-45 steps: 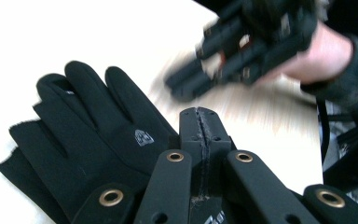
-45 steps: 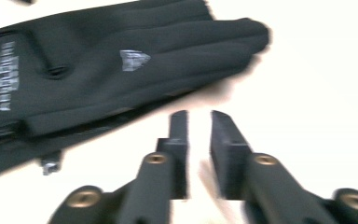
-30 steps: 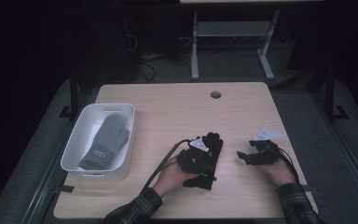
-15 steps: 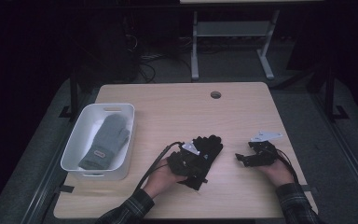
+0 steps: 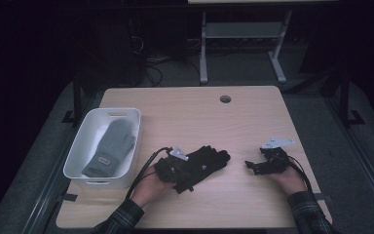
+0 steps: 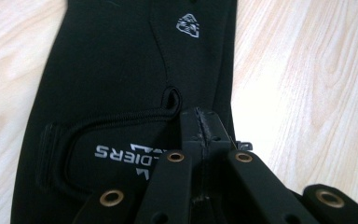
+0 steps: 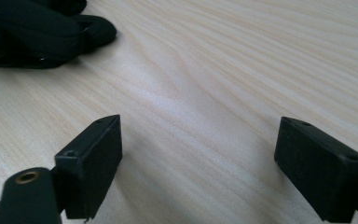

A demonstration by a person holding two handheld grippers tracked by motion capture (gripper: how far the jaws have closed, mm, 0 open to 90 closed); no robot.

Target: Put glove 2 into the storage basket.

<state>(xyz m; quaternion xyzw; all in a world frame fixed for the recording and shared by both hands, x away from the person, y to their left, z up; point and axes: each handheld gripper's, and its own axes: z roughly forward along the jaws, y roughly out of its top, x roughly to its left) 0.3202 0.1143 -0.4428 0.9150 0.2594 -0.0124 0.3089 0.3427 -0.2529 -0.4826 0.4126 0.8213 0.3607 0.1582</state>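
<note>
A black glove [image 5: 210, 158] with white lettering lies on the wooden table [image 5: 195, 117], left of its middle near the front. My left gripper [image 5: 187, 171] is shut on the glove's cuff end. In the left gripper view the jaws [image 6: 200, 125] meet tightly on the black fabric of the glove [image 6: 116, 70]. My right gripper [image 5: 251, 165] rests low over the table to the right, apart from the glove. Its jaws have just been opening and stand wide in the right gripper view [image 7: 198, 144], with bare wood between them. The glove's [image 7: 32, 28] fingers lie further off at upper left.
A white bin [image 5: 121, 111] stands at the table's left edge with a grey mitten [image 5: 111, 146] lying in it. A round cable hole [image 5: 225, 99] sits near the table's back edge. A metal stand [image 5: 243, 44] is on the dark floor behind.
My left gripper has moved left toward the bin, dragging the black glove with it. The right hand has stayed in place while its jaws spread wider.
</note>
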